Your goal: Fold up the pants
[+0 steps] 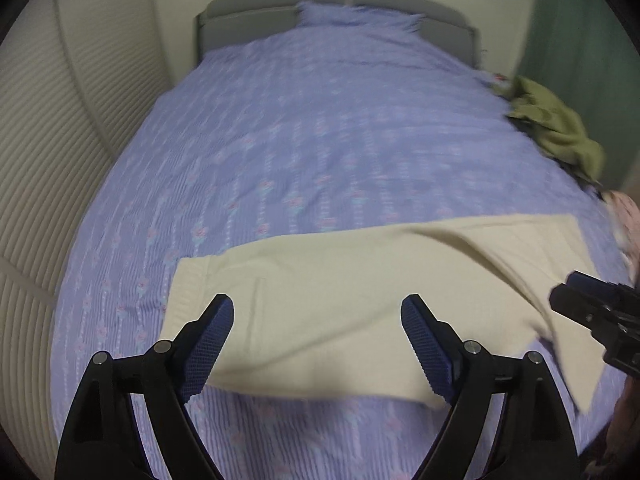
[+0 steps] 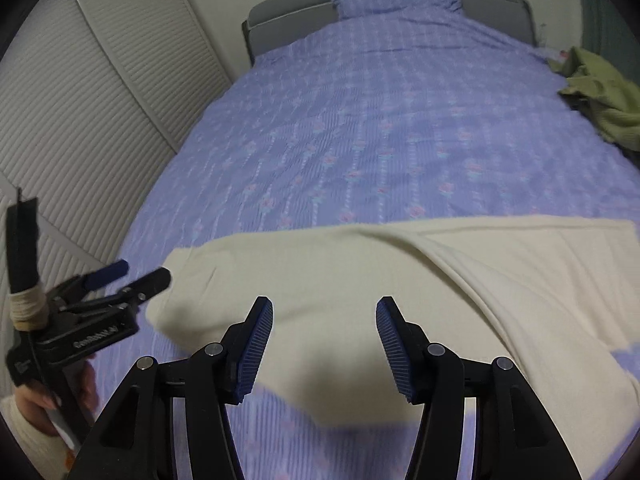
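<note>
Cream pants [image 1: 340,300] lie flat across the near end of the bed, waistband to the left, with one leg laid partly over the other at the right. They also show in the right wrist view [image 2: 380,280]. My left gripper [image 1: 318,344] is open and empty, hovering over the waist part. My right gripper [image 2: 325,348] is open and empty over the middle of the pants. The right gripper shows at the right edge of the left wrist view [image 1: 592,308]; the left gripper shows at the left of the right wrist view [image 2: 120,280], near the waistband.
A purple flowered bedspread [image 1: 320,140] covers the bed, with a pillow and grey headboard [image 2: 288,20] at the far end. An olive green garment [image 1: 556,124] lies bunched at the bed's right edge. White slatted doors [image 2: 80,100] stand along the left.
</note>
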{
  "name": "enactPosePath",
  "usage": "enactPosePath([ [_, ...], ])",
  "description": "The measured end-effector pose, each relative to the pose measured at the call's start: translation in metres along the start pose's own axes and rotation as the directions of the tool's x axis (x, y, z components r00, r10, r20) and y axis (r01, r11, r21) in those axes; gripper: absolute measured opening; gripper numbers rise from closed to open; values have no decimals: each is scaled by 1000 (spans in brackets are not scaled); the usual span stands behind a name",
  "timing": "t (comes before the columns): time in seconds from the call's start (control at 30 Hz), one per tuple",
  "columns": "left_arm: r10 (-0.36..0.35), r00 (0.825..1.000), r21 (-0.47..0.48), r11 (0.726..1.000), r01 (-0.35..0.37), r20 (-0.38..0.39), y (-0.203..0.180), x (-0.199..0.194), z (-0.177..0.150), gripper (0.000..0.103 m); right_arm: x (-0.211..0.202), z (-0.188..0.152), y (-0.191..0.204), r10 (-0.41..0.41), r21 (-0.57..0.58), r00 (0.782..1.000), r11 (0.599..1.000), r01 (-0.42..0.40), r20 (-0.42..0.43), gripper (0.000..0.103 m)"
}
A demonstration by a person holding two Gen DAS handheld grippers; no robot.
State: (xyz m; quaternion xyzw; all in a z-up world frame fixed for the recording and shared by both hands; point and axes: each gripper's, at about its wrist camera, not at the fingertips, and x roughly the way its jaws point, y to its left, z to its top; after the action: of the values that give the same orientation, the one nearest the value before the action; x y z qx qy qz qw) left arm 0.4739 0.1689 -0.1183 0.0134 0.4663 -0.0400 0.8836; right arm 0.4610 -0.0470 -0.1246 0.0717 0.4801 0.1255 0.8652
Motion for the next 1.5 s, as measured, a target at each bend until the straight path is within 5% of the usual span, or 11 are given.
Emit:
enactPosePath([
  [0.3, -164, 986, 204, 966, 158, 12, -92, -77, -56, 89, -110, -75, -34, -126, 92, 992, 988, 124, 22, 58],
  [0.63, -201, 979, 216, 954, 206, -45, -210, -100, -106, 89, -180, -132, -120, -176, 128, 984, 977, 172, 15, 58],
  [0.93, -81, 983, 89, 991, 97, -165, -302, -79, -159, 89, -169, -169, -227, -147, 5, 978, 989, 150, -146, 58],
  [1.1, -36, 969, 58, 997, 52, -246, -335, -66, -185, 89, -147, -194, -265, -139, -76, 958, 989, 123, -252, 58],
  [1.5, -24, 935, -4, 1000, 24, -354, -354, -14, -209, 89, -59, -231, -285, -221, -216, 887, 966, 142, -405, 58],
])
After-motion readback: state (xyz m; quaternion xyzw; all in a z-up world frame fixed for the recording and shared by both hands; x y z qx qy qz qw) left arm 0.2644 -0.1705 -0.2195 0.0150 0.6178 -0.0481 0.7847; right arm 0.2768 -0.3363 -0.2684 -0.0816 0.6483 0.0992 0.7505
